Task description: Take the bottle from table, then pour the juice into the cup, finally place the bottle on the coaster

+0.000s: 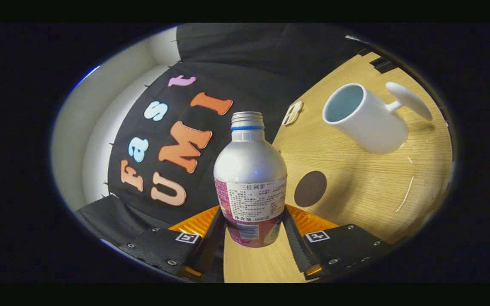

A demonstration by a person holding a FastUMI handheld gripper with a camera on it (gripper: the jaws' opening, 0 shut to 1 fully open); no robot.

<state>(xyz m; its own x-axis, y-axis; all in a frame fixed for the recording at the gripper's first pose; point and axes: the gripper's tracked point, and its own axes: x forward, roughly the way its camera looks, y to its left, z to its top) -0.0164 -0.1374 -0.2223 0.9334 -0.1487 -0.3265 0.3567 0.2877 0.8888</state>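
Bottle [250, 178] sits between my two fingers, its lower labelled body pinched by both pads while its base hangs clear of the wooden table [355, 191]. My gripper [251, 231] is closed on it from either side, one finger [211, 238] at its left and the other at its right. The cap is off and the threaded neck points away from me. The whole scene leans, so I judge I am carrying it toward the pour. Just right of the bottle, on the table, lies the dark round coaster [310, 188]. Farther right and beyond stands the white cup [366, 119], mouth open, handle on its far right side, well apart from the bottle. To pour well, I should bring the neck over the cup's mouth first, then tip slowly, keeping the squeeze firm so the smooth metal does not slip.
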